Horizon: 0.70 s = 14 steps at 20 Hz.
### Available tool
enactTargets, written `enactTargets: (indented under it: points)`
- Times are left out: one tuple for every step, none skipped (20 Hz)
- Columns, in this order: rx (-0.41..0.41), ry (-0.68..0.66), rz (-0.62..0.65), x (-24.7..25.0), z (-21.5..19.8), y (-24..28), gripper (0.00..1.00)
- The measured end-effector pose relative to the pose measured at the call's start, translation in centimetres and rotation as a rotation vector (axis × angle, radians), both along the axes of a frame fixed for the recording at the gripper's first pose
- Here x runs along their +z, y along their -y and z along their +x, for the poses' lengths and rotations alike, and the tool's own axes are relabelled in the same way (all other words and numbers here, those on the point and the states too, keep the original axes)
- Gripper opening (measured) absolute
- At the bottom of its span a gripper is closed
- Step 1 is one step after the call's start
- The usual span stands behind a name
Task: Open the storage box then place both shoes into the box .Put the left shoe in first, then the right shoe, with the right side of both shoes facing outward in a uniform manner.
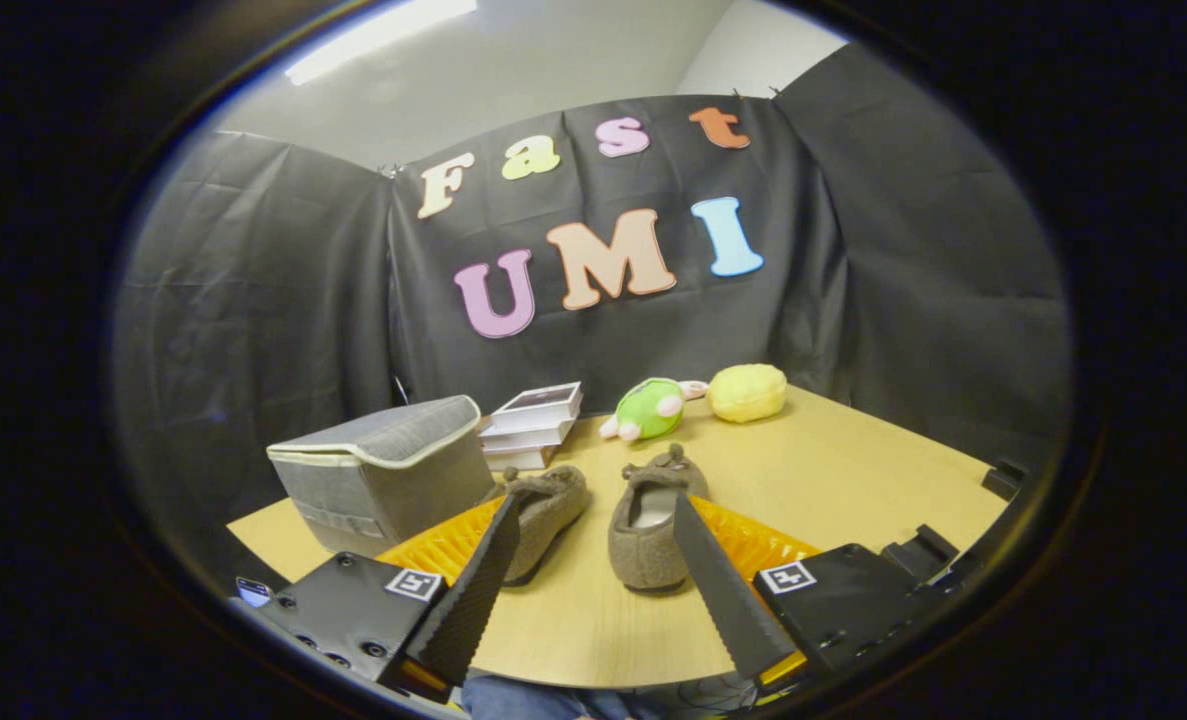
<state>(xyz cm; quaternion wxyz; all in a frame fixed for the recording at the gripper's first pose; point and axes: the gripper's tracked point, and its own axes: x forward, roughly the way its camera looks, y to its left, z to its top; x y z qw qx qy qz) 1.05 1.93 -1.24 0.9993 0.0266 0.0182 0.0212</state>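
A stack of books (536, 424), a green plush toy (650, 408) and a yellow plush (747, 392) sit on the wooden table (853, 470).

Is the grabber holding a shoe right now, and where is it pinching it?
Nothing is held. The gripper is open, its fingers spread apart above the table, with both shoes just ahead, untouched.

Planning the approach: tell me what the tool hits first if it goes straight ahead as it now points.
Likely the two shoes: the open tool points along the table with the left shoe and right shoe just ahead of its fingers. Depth is unclear; a centred path could slip between them.
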Motion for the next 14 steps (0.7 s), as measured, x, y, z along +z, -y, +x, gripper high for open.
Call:
enactTargets:
  points:
    - [0.014, -0.005, 0.022, 0.2, 0.2, -0.6, 0.99]
    - [0.037, -0.009, 0.052, 0.5, 0.5, -1.5, 0.99]
    - [0.064, -0.011, 0.096, 0.9, 0.8, -2.6, 0.99]
    - [0.101, -0.013, 0.155, 1.4, 0.9, -3.8, 0.99]
    - [0.142, -0.021, 0.228, 1.9, 1.2, -5.2, 0.99]
    - [0.181, -0.029, 0.316, 2.4, 1.6, -6.6, 0.99]
    - [0.214, -0.037, 0.412, 2.9, 2.1, -7.9, 0.99]
    - [0.242, -0.044, 0.507, 3.3, 2.7, -9.0, 0.99]
    - [0.263, -0.051, 0.593, 3.7, 3.4, -10.0, 0.99]
    - [0.279, -0.068, 0.661, 3.4, 4.3, -10.9, 0.99]
    - [0.288, -0.088, 0.709, 3.0, 5.1, -11.7, 0.99]
    - [0.302, -0.116, 0.770, 2.5, 5.5, -12.8, 0.99]
    - [0.317, -0.142, 0.832, 2.1, 5.8, -13.8, 0.99]
    - [0.318, -0.163, 0.883, 1.7, 6.2, -14.5, 0.99]
